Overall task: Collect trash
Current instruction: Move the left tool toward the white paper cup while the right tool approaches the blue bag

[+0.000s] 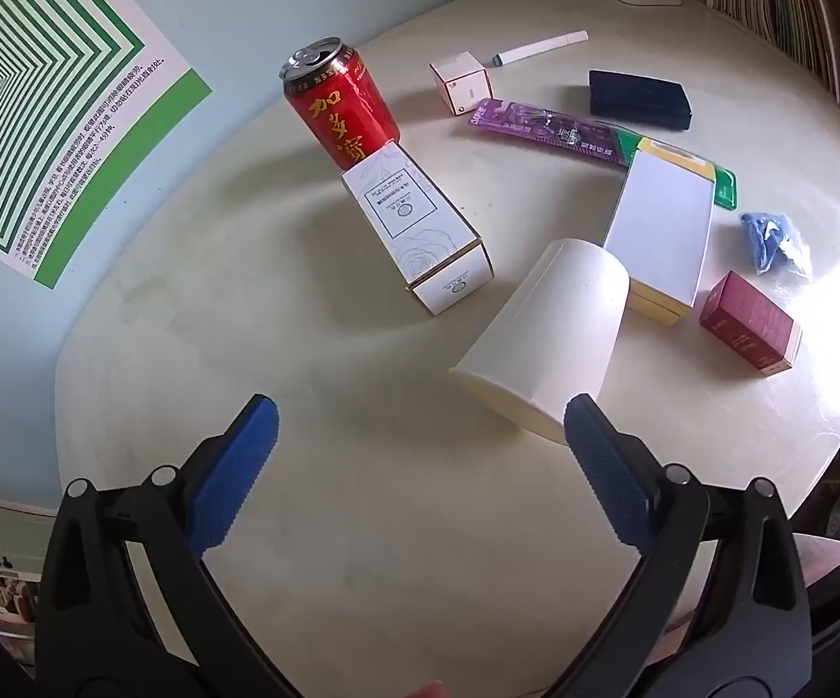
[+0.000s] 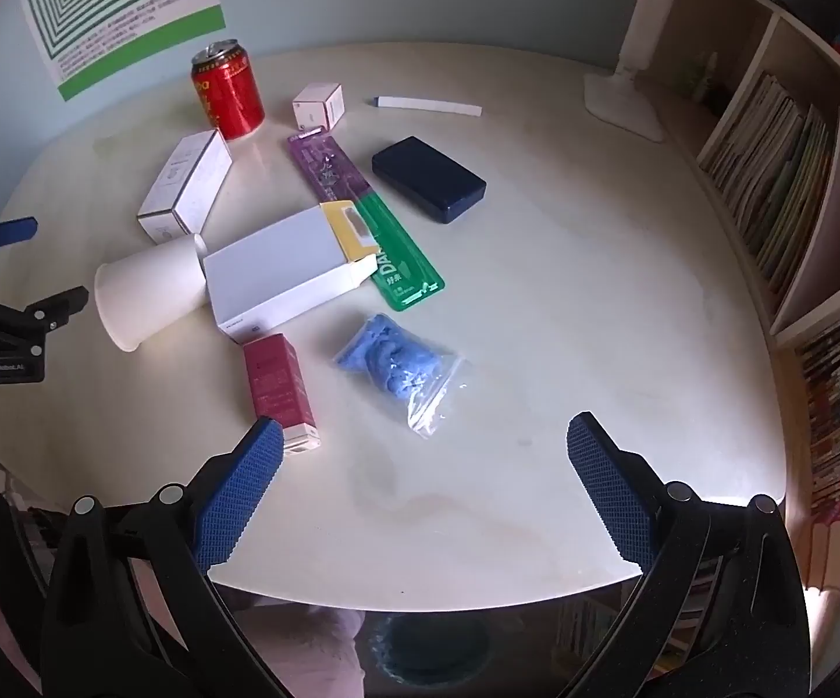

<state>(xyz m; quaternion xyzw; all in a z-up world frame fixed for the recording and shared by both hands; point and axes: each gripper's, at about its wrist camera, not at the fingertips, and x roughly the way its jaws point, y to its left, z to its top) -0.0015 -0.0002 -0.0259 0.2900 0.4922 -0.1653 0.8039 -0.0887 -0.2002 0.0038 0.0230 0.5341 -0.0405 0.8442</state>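
A white paper cup (image 1: 542,337) (image 2: 149,291) lies on its side on the round table, mouth toward my left gripper (image 1: 420,424), which is open and empty, its right fingertip just before the cup's rim. My right gripper (image 2: 423,442) is open and empty near the table's front edge, with a dark red box (image 2: 277,390) (image 1: 748,323) by its left fingertip and a bag of blue material (image 2: 397,369) (image 1: 772,241) ahead. A red can (image 1: 338,102) (image 2: 228,90) stands at the back.
Also on the table (image 2: 594,320): a white rose-print box (image 1: 420,227), a white-and-yellow box (image 2: 292,273), a purple-green package (image 2: 362,215), a navy case (image 2: 429,177), a small white cube box (image 2: 318,104), a marker (image 2: 426,104), a lamp base (image 2: 623,99). Bookshelves (image 2: 798,203) stand right.
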